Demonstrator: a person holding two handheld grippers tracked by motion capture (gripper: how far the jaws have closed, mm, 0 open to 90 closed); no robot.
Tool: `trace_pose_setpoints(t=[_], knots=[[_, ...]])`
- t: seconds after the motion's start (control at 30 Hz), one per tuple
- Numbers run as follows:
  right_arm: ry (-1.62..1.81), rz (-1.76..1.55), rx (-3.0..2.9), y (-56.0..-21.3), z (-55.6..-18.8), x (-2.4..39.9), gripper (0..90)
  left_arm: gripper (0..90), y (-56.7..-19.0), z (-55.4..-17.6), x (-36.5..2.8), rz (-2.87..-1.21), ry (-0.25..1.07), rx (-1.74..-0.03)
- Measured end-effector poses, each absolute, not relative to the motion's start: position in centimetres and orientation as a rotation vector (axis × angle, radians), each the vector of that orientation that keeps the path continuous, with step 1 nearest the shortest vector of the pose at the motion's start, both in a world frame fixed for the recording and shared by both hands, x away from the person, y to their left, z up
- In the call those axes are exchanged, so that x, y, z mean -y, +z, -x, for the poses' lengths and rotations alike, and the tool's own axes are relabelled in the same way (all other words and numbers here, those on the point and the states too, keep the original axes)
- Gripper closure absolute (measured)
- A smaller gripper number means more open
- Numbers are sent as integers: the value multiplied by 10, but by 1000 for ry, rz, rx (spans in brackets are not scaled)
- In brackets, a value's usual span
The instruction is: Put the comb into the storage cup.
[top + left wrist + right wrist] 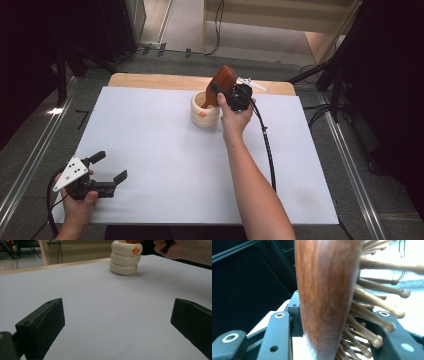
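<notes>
A reddish-brown wooden hairbrush (222, 84) stands with its handle down in a cream ribbed cup (204, 111) at the far middle of the white table. My right gripper (223, 93) is shut on the brush's head. In the right gripper view the brush's wooden back (327, 290) and its pegs (372, 315) sit between the two black jaws. The cup (125, 257) bears a small orange mark and shows far ahead in the left gripper view. My left gripper (111, 167) rests open at the near left corner, its fingers (42, 327) wide apart over bare table.
The white board (165, 165) covers a wooden tabletop whose far edge (150, 80) shows. A white metal object (252, 84) lies behind the right gripper. The right gripper's cable (267, 150) trails along the forearm. Dark stands and floor surround the table.
</notes>
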State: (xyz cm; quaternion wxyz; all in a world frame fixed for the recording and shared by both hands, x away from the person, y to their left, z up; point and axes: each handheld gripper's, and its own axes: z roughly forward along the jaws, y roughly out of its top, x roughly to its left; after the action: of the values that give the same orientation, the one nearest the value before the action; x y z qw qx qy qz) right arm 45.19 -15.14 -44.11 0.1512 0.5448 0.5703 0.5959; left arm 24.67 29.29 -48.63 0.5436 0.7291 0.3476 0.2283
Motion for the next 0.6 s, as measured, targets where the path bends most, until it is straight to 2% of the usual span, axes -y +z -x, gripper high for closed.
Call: trace_pose_setpoints(t=[0.37,0.6], knots=[[1698,-1580,-1619,-443,-454,153,473,0,-487,-247,-292,-1732,542,-825],[1698,-1584,-1613,-441,-455,157,403,0,-487,-247,-292,-1737,543,-824]])
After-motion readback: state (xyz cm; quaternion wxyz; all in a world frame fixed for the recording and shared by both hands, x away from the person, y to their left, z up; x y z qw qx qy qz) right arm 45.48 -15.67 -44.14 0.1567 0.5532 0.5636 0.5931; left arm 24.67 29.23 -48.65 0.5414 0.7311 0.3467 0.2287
